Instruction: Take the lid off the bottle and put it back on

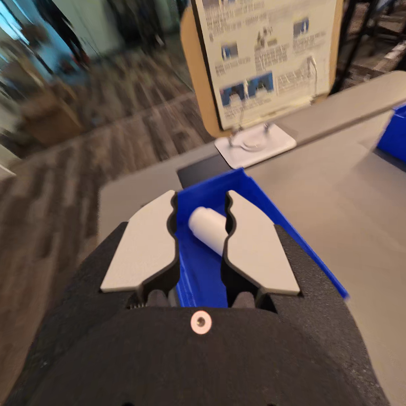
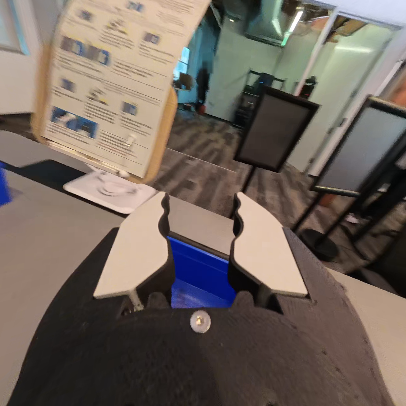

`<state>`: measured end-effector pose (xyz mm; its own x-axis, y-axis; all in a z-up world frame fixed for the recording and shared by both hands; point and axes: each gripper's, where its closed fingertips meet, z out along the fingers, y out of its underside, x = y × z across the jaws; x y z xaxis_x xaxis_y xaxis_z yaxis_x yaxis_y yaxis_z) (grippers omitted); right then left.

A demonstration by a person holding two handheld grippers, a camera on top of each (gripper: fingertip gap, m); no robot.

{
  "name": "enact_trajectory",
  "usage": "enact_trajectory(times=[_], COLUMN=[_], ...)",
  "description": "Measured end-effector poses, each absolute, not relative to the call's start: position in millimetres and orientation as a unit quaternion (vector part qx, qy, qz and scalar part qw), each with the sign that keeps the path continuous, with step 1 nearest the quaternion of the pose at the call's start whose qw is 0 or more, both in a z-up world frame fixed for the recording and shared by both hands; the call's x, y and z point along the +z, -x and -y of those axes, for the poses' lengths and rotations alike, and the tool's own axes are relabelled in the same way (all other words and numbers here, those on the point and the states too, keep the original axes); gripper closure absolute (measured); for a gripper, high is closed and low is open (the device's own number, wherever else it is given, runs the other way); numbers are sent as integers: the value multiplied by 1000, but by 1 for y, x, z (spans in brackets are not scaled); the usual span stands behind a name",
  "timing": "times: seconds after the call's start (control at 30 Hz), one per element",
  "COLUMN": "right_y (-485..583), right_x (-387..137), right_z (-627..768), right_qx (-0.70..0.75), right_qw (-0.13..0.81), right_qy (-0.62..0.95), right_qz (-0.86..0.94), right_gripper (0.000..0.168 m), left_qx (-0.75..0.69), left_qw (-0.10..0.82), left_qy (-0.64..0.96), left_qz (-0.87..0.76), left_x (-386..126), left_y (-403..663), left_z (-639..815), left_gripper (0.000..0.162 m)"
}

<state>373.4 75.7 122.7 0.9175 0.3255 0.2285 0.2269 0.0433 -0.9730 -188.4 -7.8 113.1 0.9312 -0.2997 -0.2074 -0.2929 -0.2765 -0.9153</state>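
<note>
Your left hand-held gripper (image 1: pixel 200 212) has its jaws apart with nothing between them, hovering over a blue bin (image 1: pixel 259 222) that sits near the table's (image 1: pixel 318 197) edge at your 12 o'clock. The white bottle (image 1: pixel 208 228) lies on its side inside that bin, just beyond the fingertips, its rounded end toward 10 o'clock and its other end hidden behind the right finger; whether the lid is on cannot be made out through the blur. The bin's far wall stands at 12 o'clock and its long side wall runs off toward 4 o'clock, so the walls close in around the bottle. Your right hand-held gripper (image 2: pixel 201 211) is also spread and empty, poised over a second blue bin (image 2: pixel 197 270) whose floor and far wall show between the fingers. Past it at 12 o'clock the grey table ends. At 10 o'clock in that view a printed sheet on a clipboard (image 2: pixel 105 83) stands on a white base (image 2: pixel 109 191). Beyond the edge lies patterned grey carpet (image 2: pixel 208 167), with black sign stands (image 2: pixel 276 131) at 2 o'clock. In the left wrist view, another blue bin (image 1: pixel 393 131) sits at 2 o'clock.
</note>
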Motion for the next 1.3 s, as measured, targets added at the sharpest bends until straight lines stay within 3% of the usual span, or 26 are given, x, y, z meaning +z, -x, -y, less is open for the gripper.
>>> enact_trajectory(times=[0.03, 0.1, 0.23, 0.43, 0.57, 0.73, 0.9, 1.3], right_y=[-362, -342, -330, -347, -355, -366, -350, -325], right_x=[122, 120, 133, 151, 158, 170, 171, 157], right_z=[-74, -70, -61, -49, -45, -40, -32, -31], right_qx=[69, 138, 230, 193, 175, 108, 121, 223], right_qw=[690, 681, 697, 739, 750, 792, 793, 769], right_qy=[691, 690, 653, 622, 618, 580, 567, 550], right_qz=[202, 203, 187, 172, 157, 154, 190, 238], right_gripper=[107, 98, 99, 105, 103, 103, 103, 93], left_qx=[29, 86, 160, 129, 105, 13, 27, 51], left_qw=[603, 650, 703, 760, 769, 784, 774, 745], left_qy=[776, 733, 681, 634, 629, 620, 631, 665], left_qz=[-183, -178, -131, -63, -40, -37, -35, -39], left_x=[123, 138, 157, 176, 178, 180, 172, 151], left_y=[187, 183, 181, 162, 158, 150, 154, 153], left_z=[6, 4, -2, 3, 5, 4, -2, -18], left_gripper=[113, 117, 103, 97, 91, 98, 103, 82])
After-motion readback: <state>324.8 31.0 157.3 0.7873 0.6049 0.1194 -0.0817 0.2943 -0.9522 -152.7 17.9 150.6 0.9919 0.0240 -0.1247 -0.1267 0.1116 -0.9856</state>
